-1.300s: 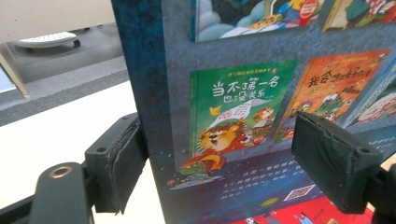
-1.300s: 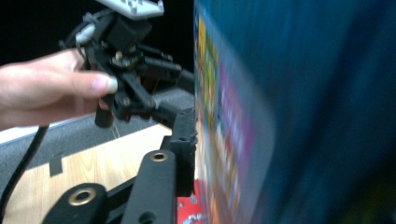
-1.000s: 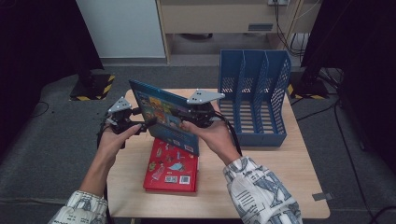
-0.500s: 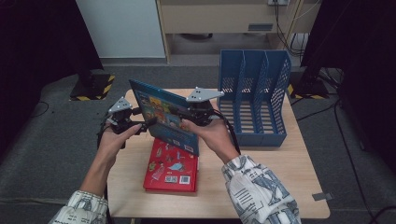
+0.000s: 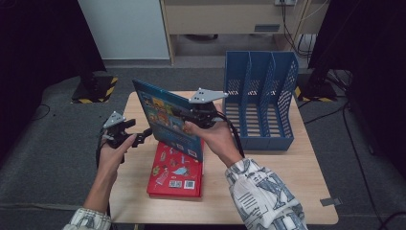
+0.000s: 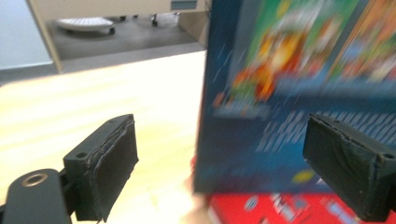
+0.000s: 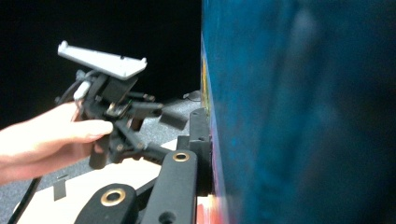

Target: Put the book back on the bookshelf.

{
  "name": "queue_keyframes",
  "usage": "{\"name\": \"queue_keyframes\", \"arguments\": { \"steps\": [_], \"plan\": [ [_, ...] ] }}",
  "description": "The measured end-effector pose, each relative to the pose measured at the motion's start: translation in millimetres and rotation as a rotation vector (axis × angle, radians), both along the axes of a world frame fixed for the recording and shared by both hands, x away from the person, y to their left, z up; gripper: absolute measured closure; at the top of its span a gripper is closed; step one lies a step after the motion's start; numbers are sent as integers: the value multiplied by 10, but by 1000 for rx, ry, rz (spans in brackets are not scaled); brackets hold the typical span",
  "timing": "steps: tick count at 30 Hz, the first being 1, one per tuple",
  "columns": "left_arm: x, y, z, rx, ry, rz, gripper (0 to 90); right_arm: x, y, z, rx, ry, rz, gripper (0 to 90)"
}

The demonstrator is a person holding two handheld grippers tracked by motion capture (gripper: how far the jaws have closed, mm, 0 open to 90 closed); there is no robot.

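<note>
A blue picture book (image 5: 167, 120) stands upright on edge above a red book (image 5: 174, 167) that lies flat on the wooden table (image 5: 268, 182). My right gripper (image 5: 191, 117) is shut on the blue book's far side; in the right gripper view one jaw presses against the cover (image 7: 303, 116). My left gripper (image 5: 145, 135) sits low at the book's left edge. Its jaws have just been opening and now stand wide apart in the left gripper view (image 6: 229, 168), with the blue book (image 6: 289, 70) just ahead and neither pad touching it.
A blue three-slot file rack (image 5: 261, 100) stands at the table's back right, close to my right hand. The floor drops away beyond the table's left edge, and a cabinet stands behind the table.
My left gripper has come off the blue book's edge and moved down and to the left, its jaws wider. The right gripper and the book have kept still.
</note>
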State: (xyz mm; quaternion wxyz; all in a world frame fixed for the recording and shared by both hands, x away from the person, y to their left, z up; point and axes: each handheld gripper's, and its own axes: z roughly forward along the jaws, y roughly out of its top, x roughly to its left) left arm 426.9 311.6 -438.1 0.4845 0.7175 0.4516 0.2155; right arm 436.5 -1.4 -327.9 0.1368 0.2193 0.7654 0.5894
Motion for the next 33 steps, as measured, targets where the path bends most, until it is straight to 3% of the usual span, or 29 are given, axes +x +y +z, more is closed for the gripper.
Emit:
{"name": "queue_keyframes", "arguments": {
  "steps": [6, 12, 18, 25, 33],
  "plan": [
    [-134, 198, -157, 35, 33, 82, 95, 57, 44, 46, 9, 9, -8, 825],
    [-270, 277, -399, 75, 91, 131, 98, 105, 76, 88, 14, 18, -18, 826],
    [-331, 286, -543, 111, 118, 159, 97, 125, 59, 130, 17, 24, -30, 827],
    [-368, 250, -633, 174, 153, 148, 97, 122, -3, 174, 10, 18, -50, 827],
    [-377, 277, -673, 187, 164, 159, 95, 88, -121, 269, 29, 20, -89, 827]
  ]
}}
